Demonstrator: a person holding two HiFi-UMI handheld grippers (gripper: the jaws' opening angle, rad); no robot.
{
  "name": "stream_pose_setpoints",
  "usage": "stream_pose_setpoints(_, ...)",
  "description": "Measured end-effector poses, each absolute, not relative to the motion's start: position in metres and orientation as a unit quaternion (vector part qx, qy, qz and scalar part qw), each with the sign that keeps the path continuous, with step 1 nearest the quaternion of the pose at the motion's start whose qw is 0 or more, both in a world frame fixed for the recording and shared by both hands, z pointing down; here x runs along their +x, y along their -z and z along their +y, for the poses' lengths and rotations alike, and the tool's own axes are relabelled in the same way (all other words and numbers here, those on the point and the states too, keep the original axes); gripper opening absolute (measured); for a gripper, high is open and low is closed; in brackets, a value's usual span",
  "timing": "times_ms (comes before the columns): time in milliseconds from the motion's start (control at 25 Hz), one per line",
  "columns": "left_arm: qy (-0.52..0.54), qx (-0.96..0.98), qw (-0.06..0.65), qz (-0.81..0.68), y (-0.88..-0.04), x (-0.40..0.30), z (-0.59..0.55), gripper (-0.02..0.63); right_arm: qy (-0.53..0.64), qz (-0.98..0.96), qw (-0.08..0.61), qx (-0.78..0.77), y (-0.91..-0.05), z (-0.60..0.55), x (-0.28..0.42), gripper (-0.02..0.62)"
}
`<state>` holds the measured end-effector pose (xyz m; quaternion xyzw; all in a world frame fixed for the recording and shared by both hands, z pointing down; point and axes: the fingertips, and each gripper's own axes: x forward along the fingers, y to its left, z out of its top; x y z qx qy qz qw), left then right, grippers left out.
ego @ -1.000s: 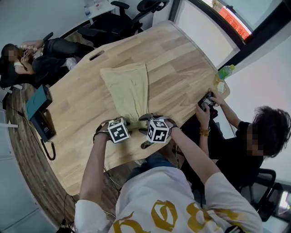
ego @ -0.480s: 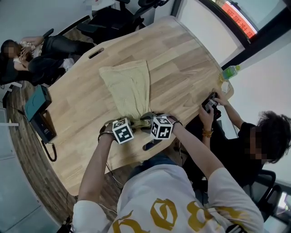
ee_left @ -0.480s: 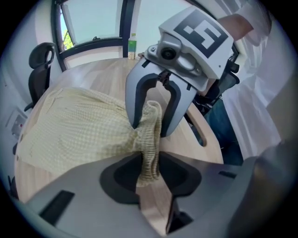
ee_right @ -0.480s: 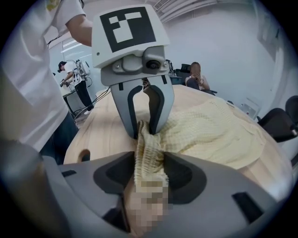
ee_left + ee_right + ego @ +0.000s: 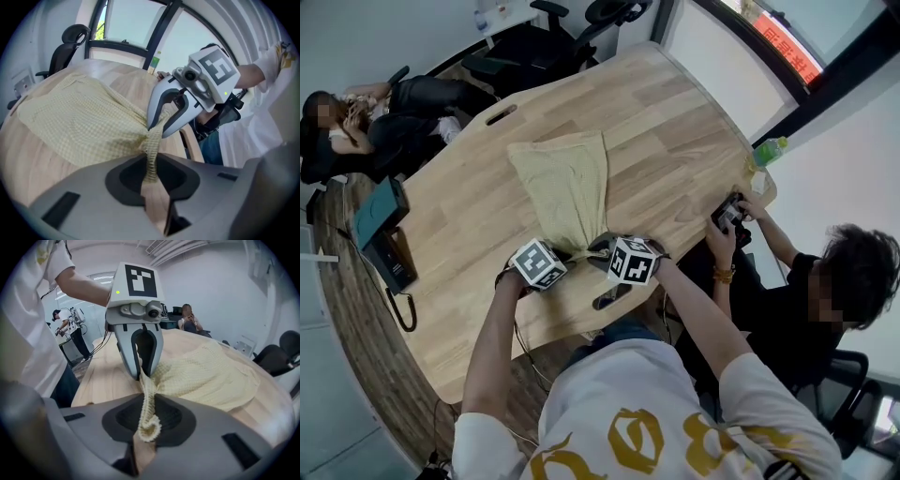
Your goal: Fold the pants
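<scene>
Now pinching the near end of the pants [image 5: 567, 183] from both sides. Left gripper [image 5: 566, 253]: just been closing, clamped on a gathered strip of the pale yellow waffle fabric, which runs back between the pads in the left gripper view. Right gripper [image 5: 599, 247]: likewise just been closing, clamped on a rolled edge of the same fabric, curled end showing behind the pads in the right gripper view. Tips of the two nearly touching, both angled down at the cloth, marker cubes side by side. Remainder of the pants lying spread flat on the wooden table [image 5: 675, 141], narrowing into the two grips, wide end farthest from the grippers. Seated at the table's right edge: a person [image 5: 778, 319] holding a phone [image 5: 727, 211]. Green bottle [image 5: 766, 150] standing near that corner.
</scene>
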<state>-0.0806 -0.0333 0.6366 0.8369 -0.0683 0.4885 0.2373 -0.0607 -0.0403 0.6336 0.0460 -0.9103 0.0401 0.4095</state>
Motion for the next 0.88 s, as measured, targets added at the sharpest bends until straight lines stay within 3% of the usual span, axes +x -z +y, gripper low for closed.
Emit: stream_pose_setpoints(880,-0.444,0.864,0.237,-0.008,-0.511,-0.088,0.060,0.067,0.007,-0.933,0.356,0.049,-0.509,0.049,-0.071,0.052)
